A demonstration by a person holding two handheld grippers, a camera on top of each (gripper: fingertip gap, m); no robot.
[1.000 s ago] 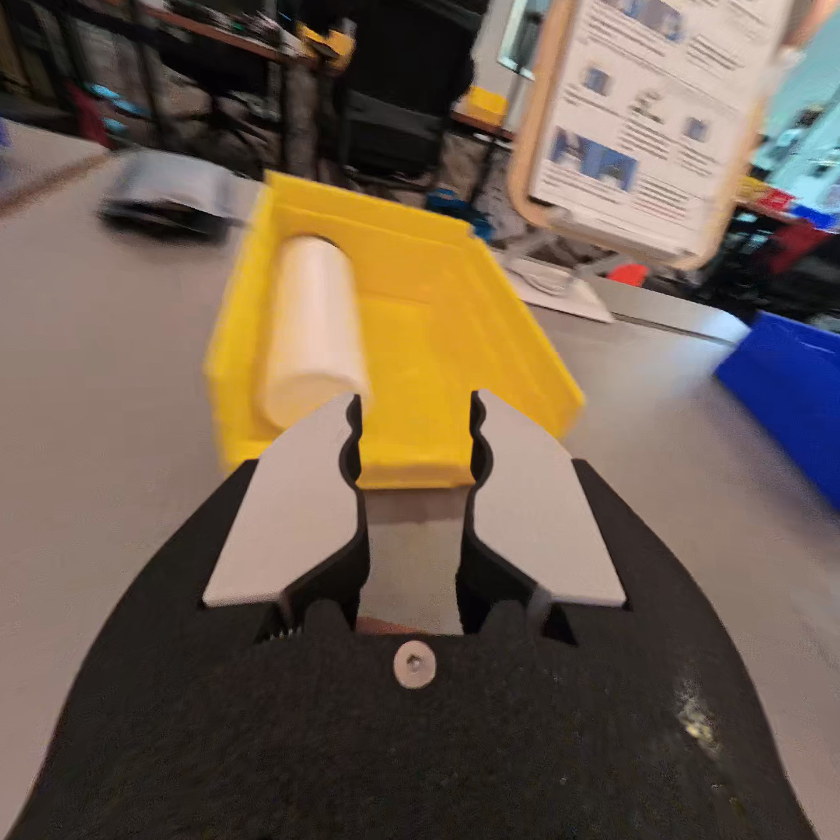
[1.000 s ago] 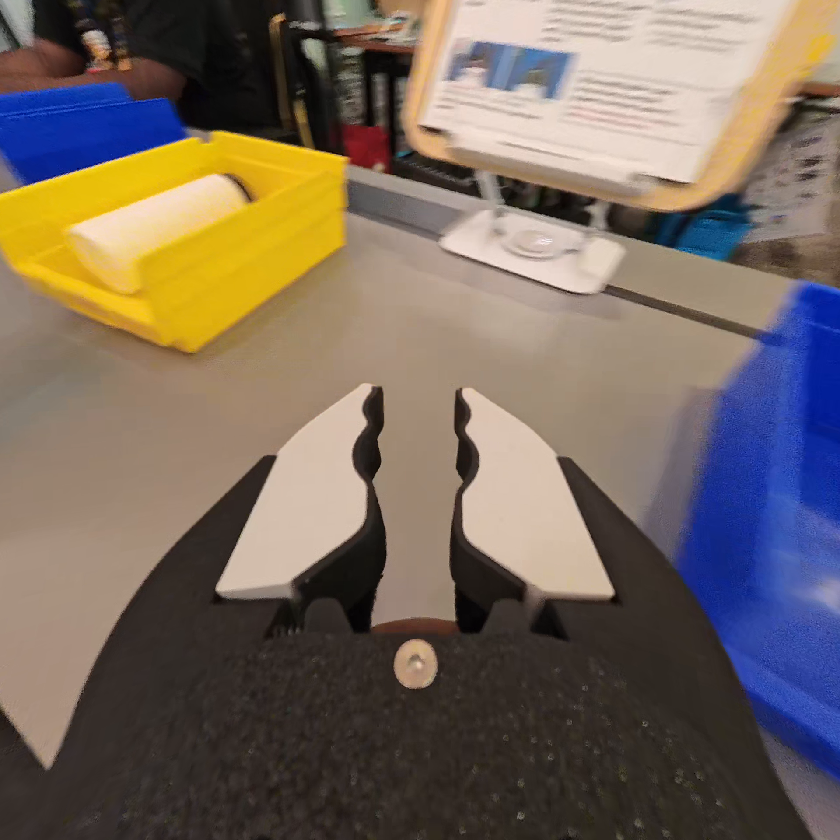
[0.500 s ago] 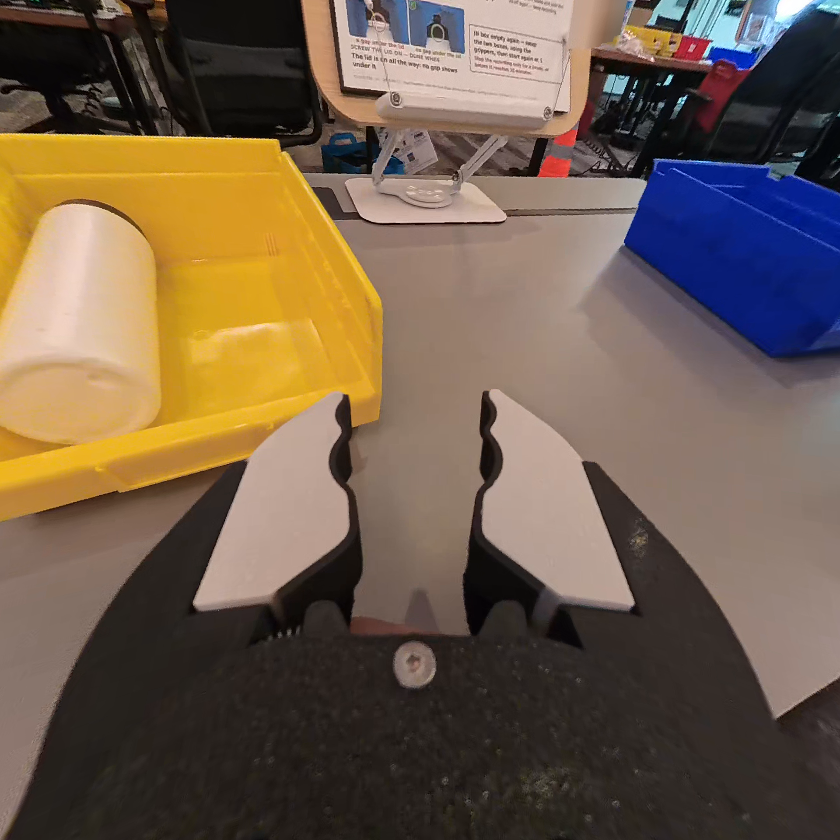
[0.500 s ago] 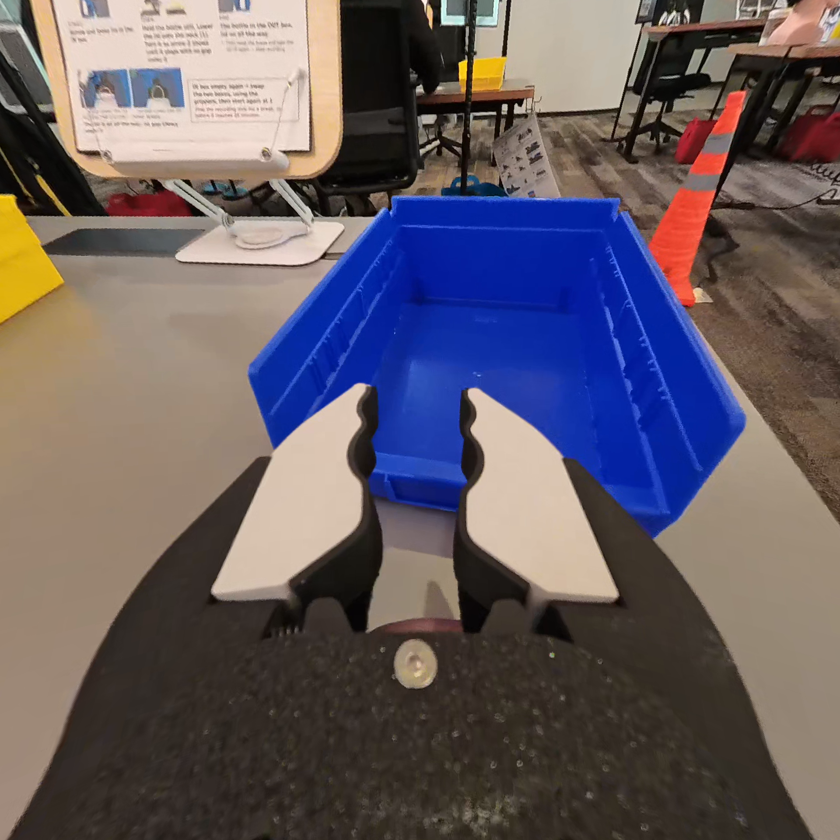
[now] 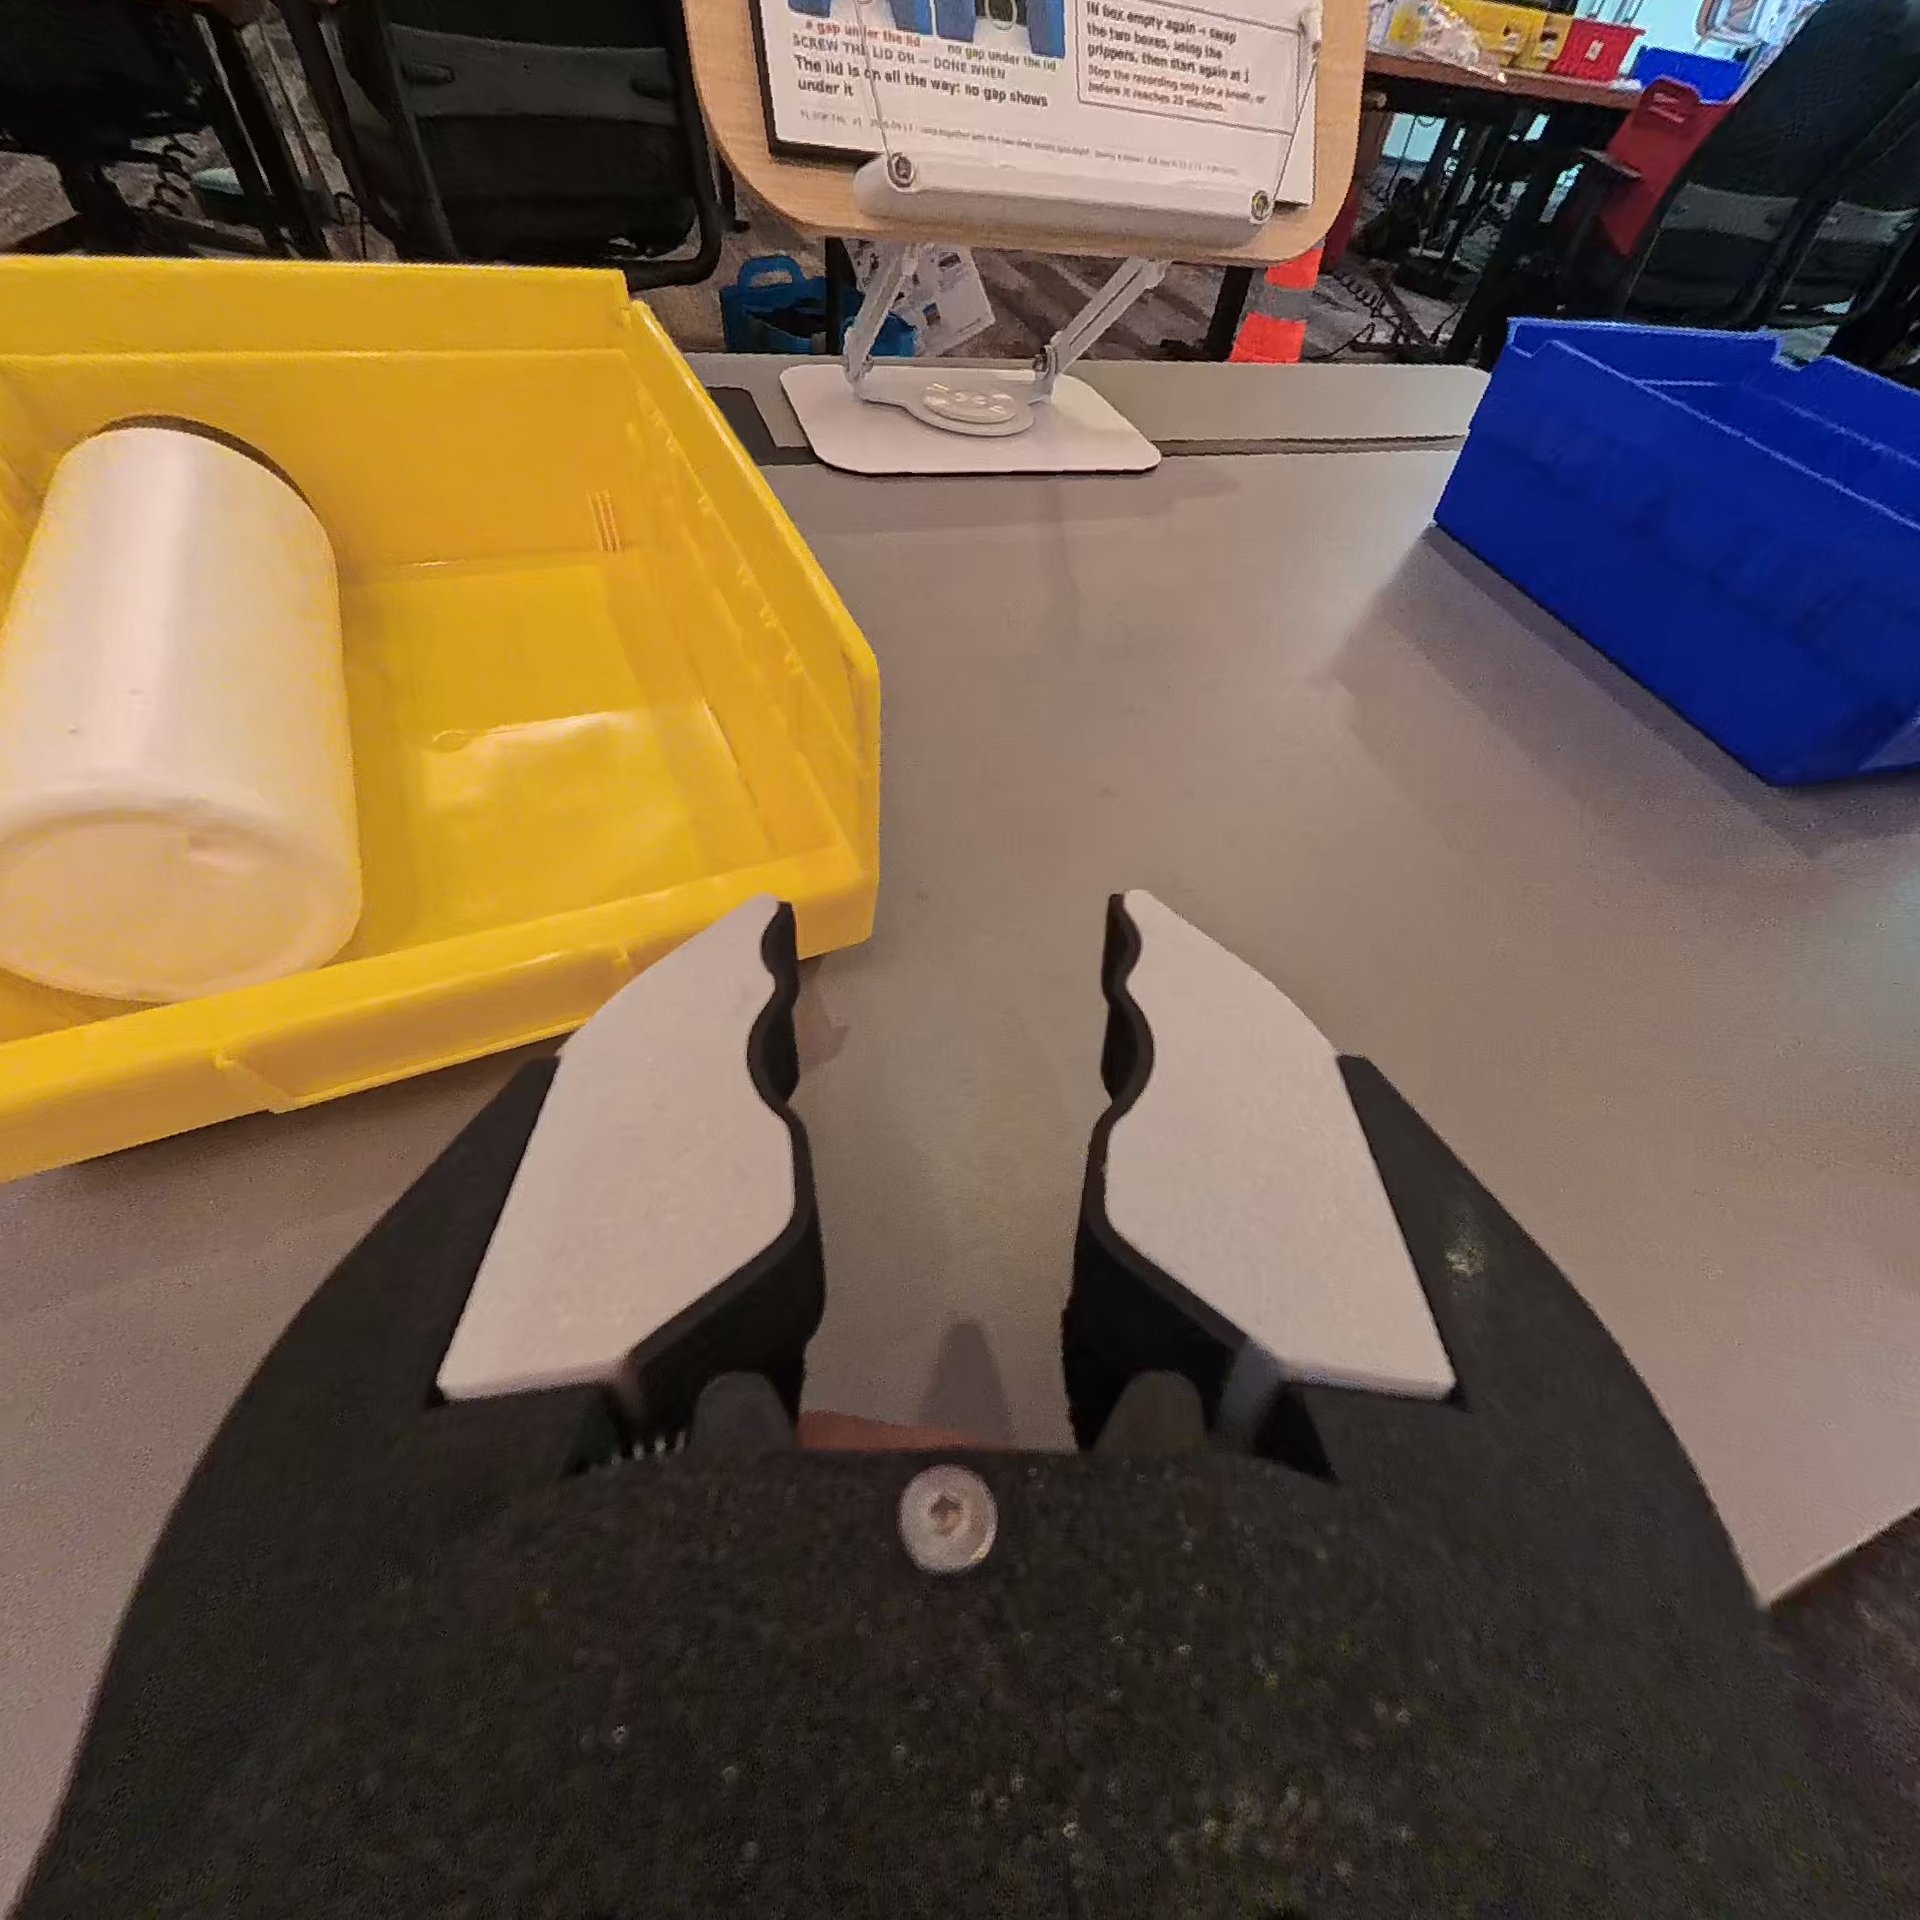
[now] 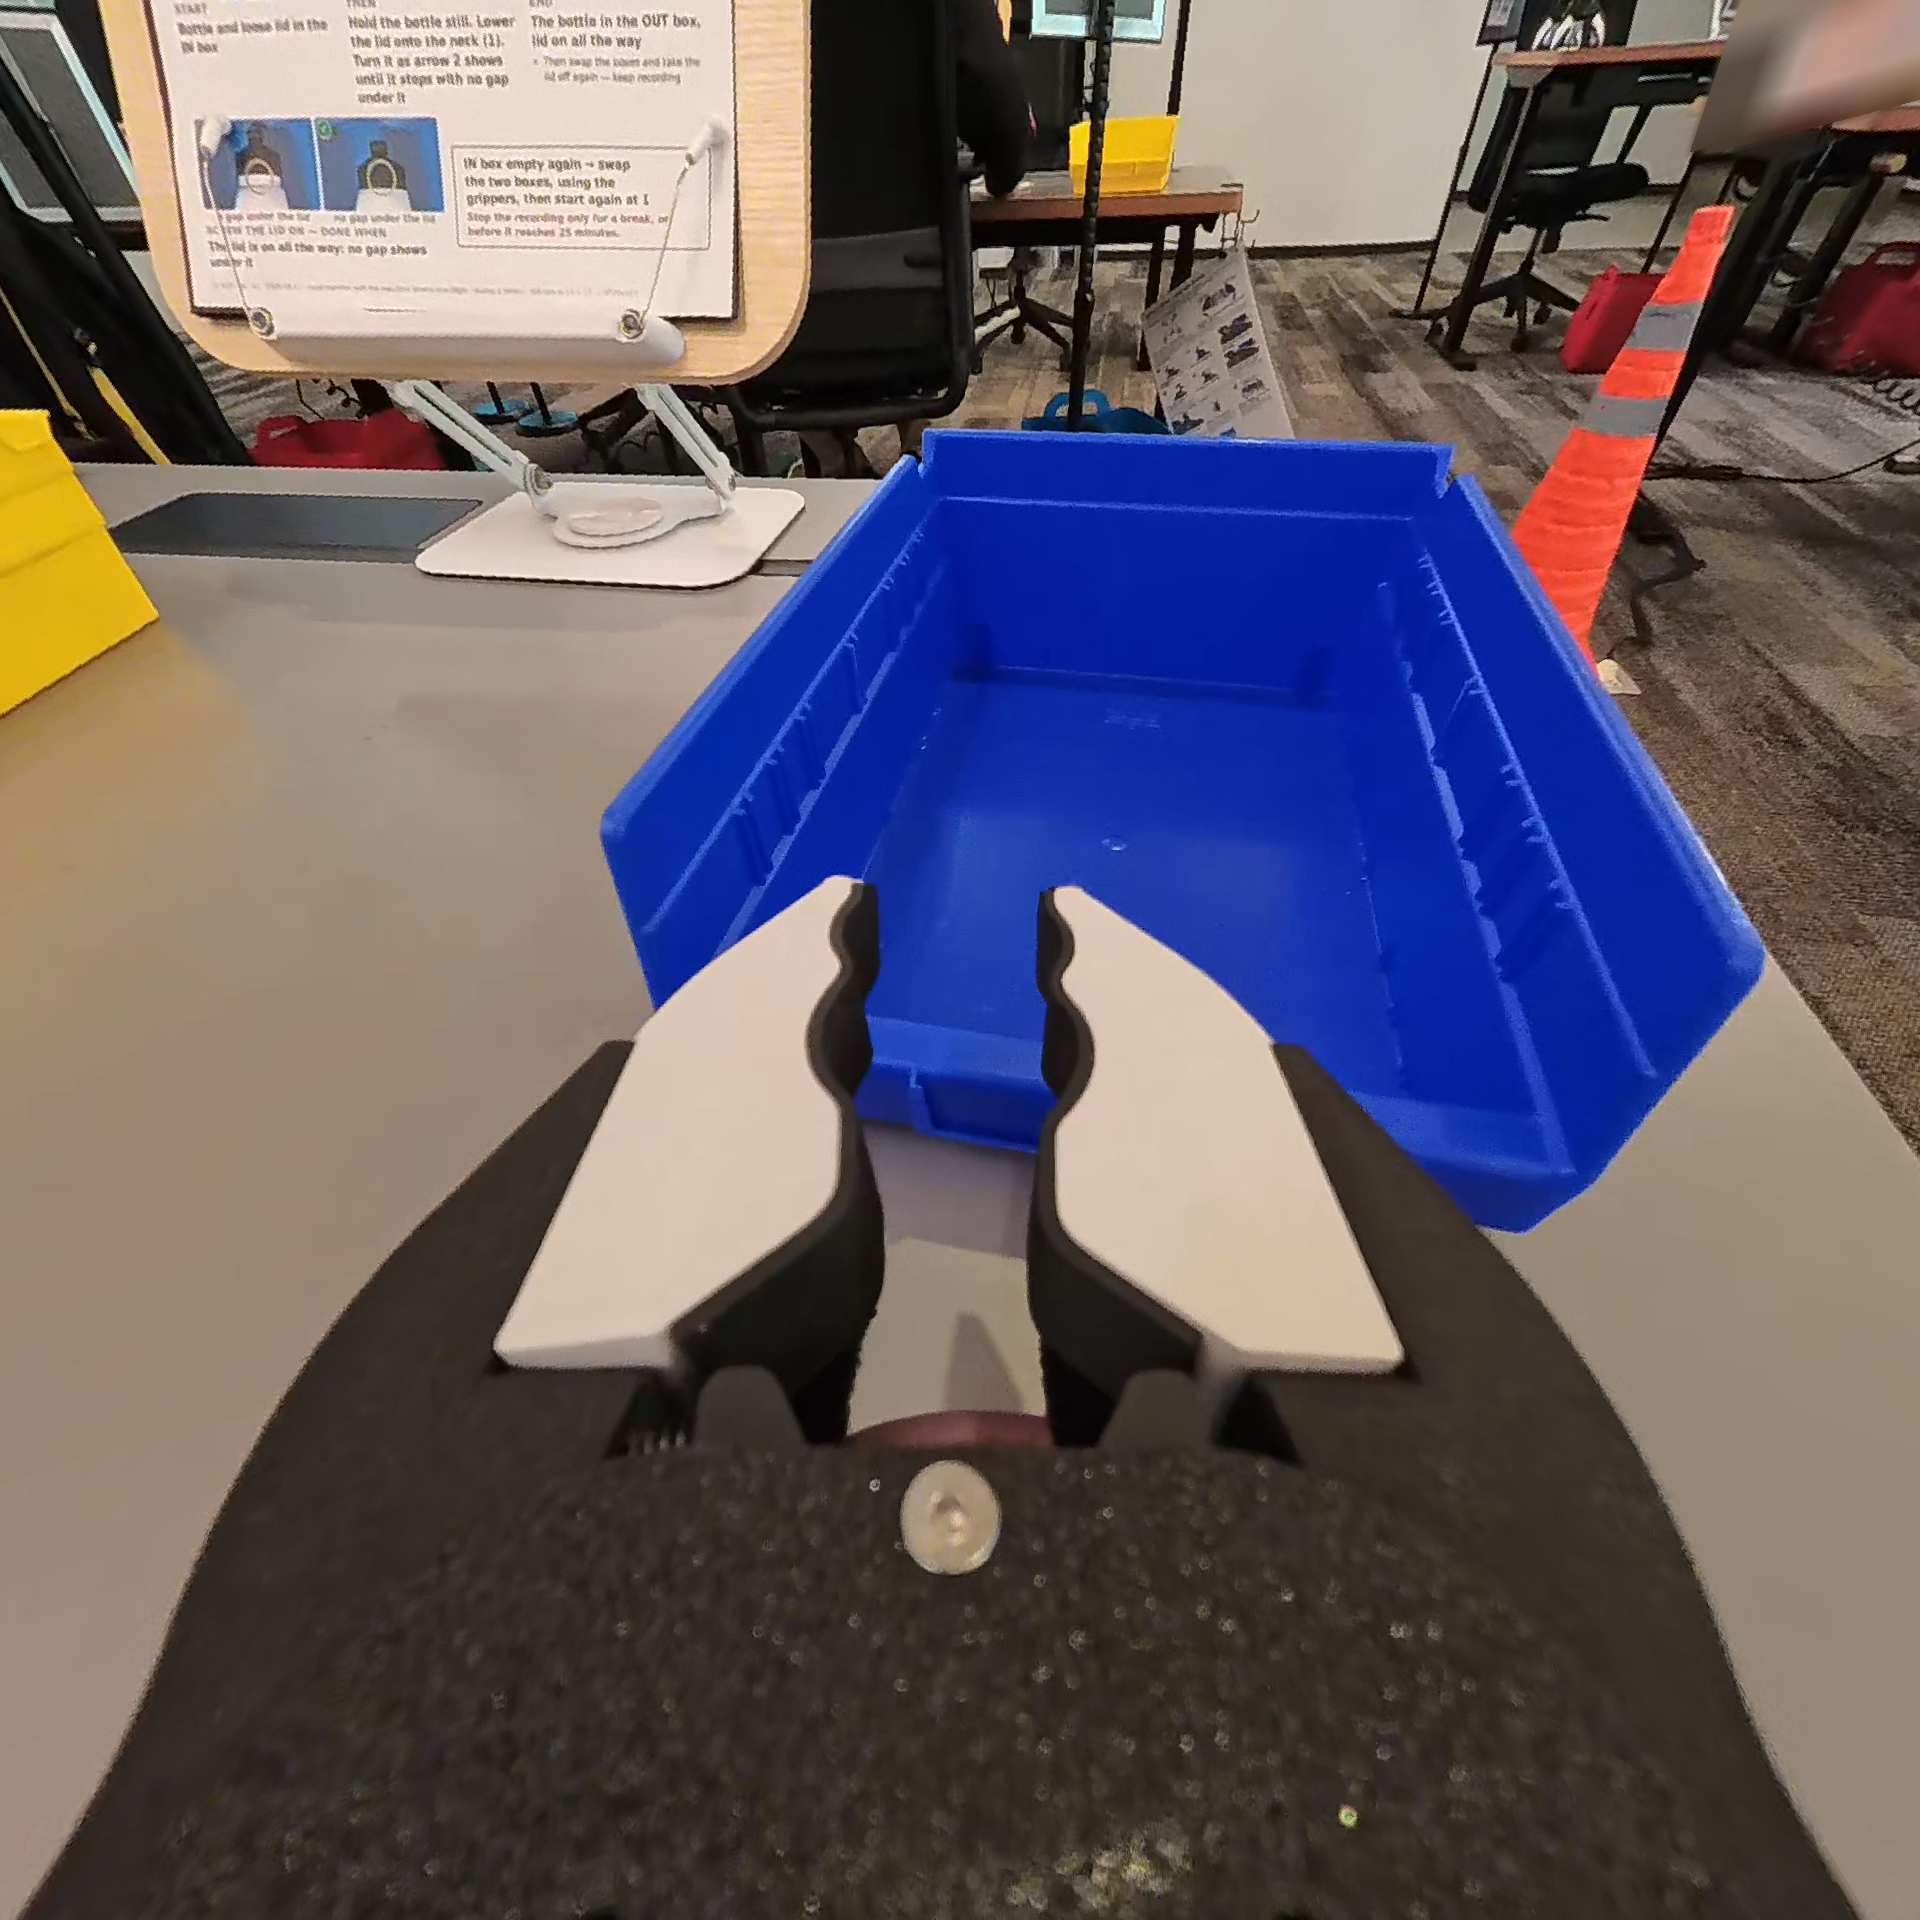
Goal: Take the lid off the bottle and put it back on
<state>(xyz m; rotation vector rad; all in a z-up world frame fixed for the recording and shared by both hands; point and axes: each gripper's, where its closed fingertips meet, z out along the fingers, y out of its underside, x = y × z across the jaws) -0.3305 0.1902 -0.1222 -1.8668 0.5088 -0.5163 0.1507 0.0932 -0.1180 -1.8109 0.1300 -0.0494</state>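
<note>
Grey-padded and gaping, the left gripper (image 5: 951, 914) now hovers steady over the table (image 5: 1195, 748), its swing of a second ago finished. Just to its left, the white bottle (image 5: 171, 717) lies on its side in the yellow bin (image 5: 790, 644) (its lid end faces away). The right gripper (image 6: 956, 899), parted and empty too, has turned to the bare blue bin (image 6: 727, 831). Pickup, by appearances, comes next.
</note>
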